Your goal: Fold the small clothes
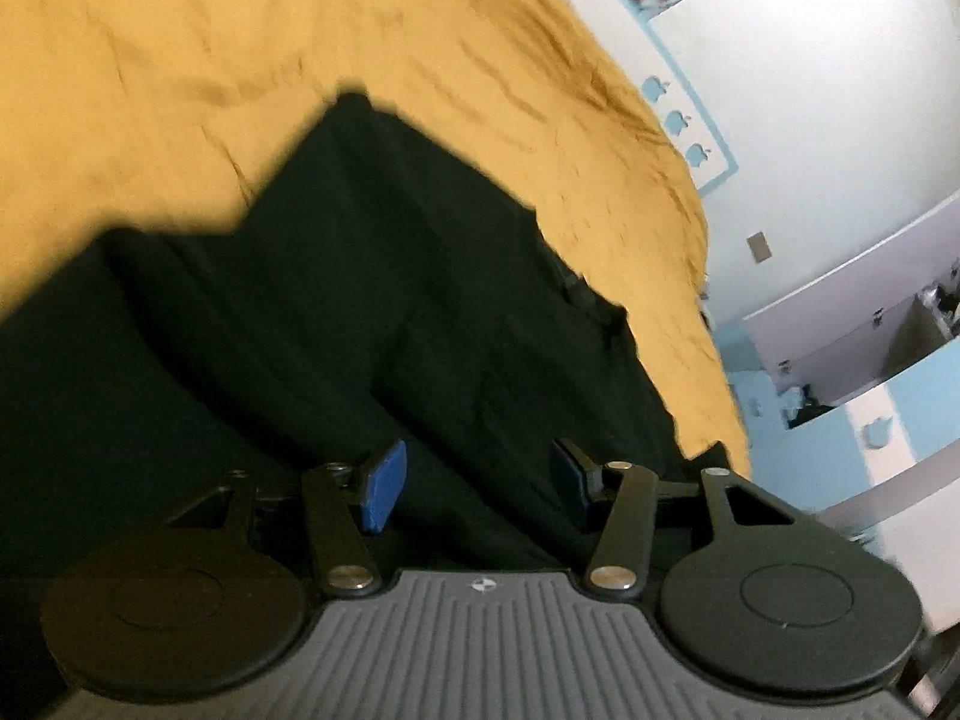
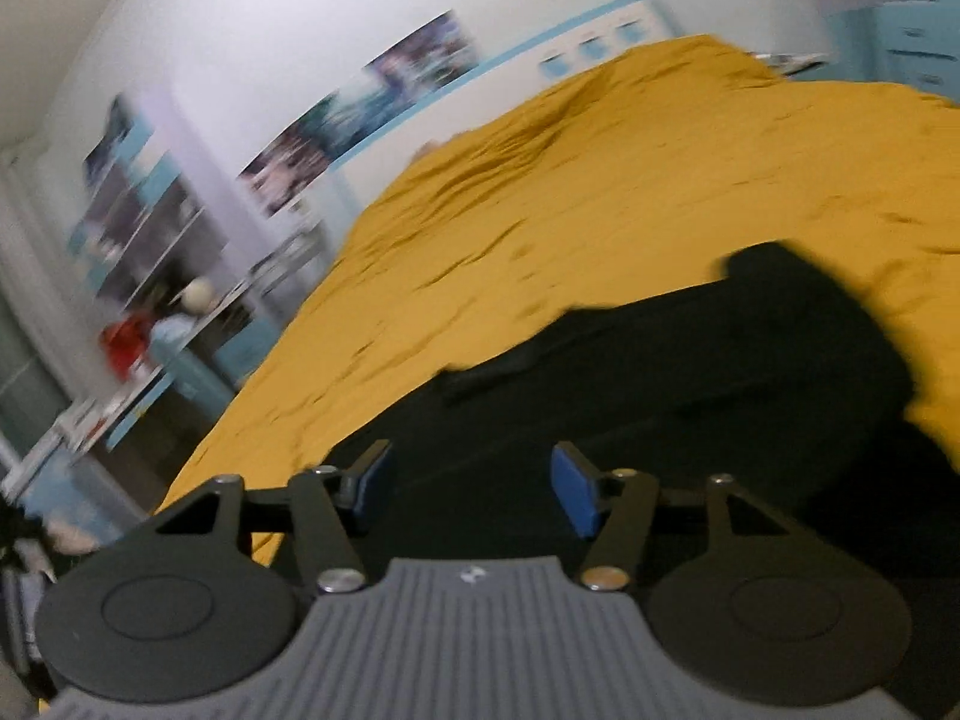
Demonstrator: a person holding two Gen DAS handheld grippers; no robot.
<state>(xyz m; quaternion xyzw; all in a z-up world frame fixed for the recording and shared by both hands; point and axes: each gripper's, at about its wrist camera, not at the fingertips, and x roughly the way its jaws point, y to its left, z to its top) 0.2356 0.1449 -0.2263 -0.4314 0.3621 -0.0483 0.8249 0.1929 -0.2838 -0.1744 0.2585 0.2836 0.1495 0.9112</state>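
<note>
A black garment lies spread on a mustard-yellow bed cover. In the left wrist view my left gripper is open, its blue pads apart just over the garment's near part, holding nothing. In the right wrist view the same black garment lies on the yellow cover. My right gripper is open and empty over the garment's near edge, close to the bed's left side. The garment's detail is lost in the dark and the blur.
A white wall with a blue band and posters runs behind the bed. Shelves with small items stand left of the bed. A white desk or counter stands beyond the bed's right edge.
</note>
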